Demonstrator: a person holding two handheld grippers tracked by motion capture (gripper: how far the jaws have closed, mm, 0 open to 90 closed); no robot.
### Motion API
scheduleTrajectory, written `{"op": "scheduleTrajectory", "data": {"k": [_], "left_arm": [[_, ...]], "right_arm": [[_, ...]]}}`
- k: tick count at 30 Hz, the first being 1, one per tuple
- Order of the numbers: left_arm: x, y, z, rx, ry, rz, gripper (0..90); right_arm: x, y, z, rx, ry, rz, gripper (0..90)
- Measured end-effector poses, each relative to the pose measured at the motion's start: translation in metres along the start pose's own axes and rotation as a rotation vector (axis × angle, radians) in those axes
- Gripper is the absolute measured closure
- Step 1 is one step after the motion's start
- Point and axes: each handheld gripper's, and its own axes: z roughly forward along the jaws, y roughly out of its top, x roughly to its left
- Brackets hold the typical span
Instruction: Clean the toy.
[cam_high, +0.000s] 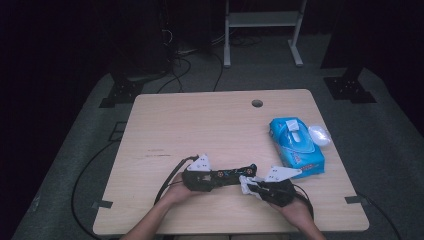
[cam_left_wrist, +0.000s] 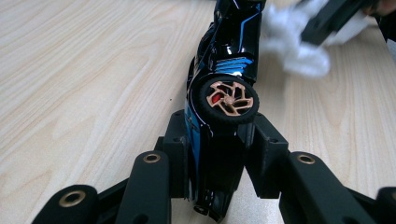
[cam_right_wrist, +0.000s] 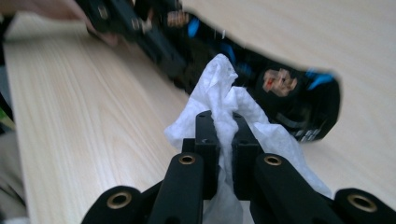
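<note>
A black toy car with blue trim and bronze wheels lies lengthwise near the table's front edge. In the left gripper view its rear wheel faces up, with the body wedged between my two jaws. My left gripper is shut on the car's rear end. My right gripper is shut on a crumpled white tissue. The tissue sits against the car's front end. In the left gripper view the tissue is a white blur at the upper right.
A blue pack of wipes lies at the right of the wooden table, with a white round object beside it. A cable hole sits near the far edge. A white metal frame stands on the floor behind.
</note>
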Motion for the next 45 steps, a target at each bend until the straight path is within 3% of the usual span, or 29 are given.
{"op": "scheduleTrajectory", "data": {"k": [7, 13, 15, 18, 21, 22, 27, 28, 31, 34, 37, 41, 45], "left_arm": [[-0.001, 0.0, -0.001, -0.009, -0.002, 0.019, 67.1], [-0.002, 0.001, 0.0, -0.008, -0.001, 0.038, 67.2], [-0.002, 0.001, 0.0, -0.007, -0.002, 0.042, 67.4], [-0.002, 0.001, -0.001, -0.009, -0.003, 0.044, 67.7], [-0.002, 0.002, -0.001, -0.001, 0.0, 0.052, 68.3], [-0.002, 0.002, 0.0, -0.004, 0.001, 0.053, 68.4], [-0.002, 0.003, -0.001, 0.007, 0.008, 0.058, 68.5], [0.0, 0.002, -0.003, 0.004, 0.006, 0.054, 68.5], [0.0, 0.001, -0.005, 0.003, 0.0, 0.051, 70.0], [-0.002, 0.003, -0.002, -0.002, 0.001, 0.06, 70.6], [-0.002, 0.004, -0.001, 0.006, -0.002, 0.072, 70.7], [-0.003, 0.004, -0.001, 0.005, -0.001, 0.071, 70.8], [-0.002, 0.004, -0.002, 0.004, -0.001, 0.071, 71.0]], "right_arm": [[0.001, 0.033, -0.013, -0.089, -0.013, -0.014, 84.5], [0.005, 0.06, 0.013, -0.07, -0.014, -0.038, 84.4], [0.002, 0.06, 0.021, -0.036, -0.027, -0.026, 84.4], [-0.008, 0.053, 0.022, 0.016, -0.086, -0.02, 84.3], [-0.016, 0.048, 0.018, 0.019, -0.094, 0.028, 84.3], [-0.015, 0.049, 0.018, 0.02, -0.1, 0.021, 84.3], [0.003, 0.057, 0.038, 0.017, -0.034, -0.017, 84.4], [0.007, 0.059, 0.041, 0.012, -0.058, -0.042, 84.4], [0.002, 0.059, 0.04, 0.02, -0.034, -0.02, 84.3], [-0.006, 0.055, 0.031, 0.019, -0.061, 0.008, 84.3], [-0.003, 0.057, 0.032, 0.015, -0.041, 0.018, 84.3], [0.013, 0.066, 0.047, -0.003, 0.02, -0.017, 84.3], [0.015, 0.067, 0.051, 0.014, 0.012, -0.04, 84.4]]}}
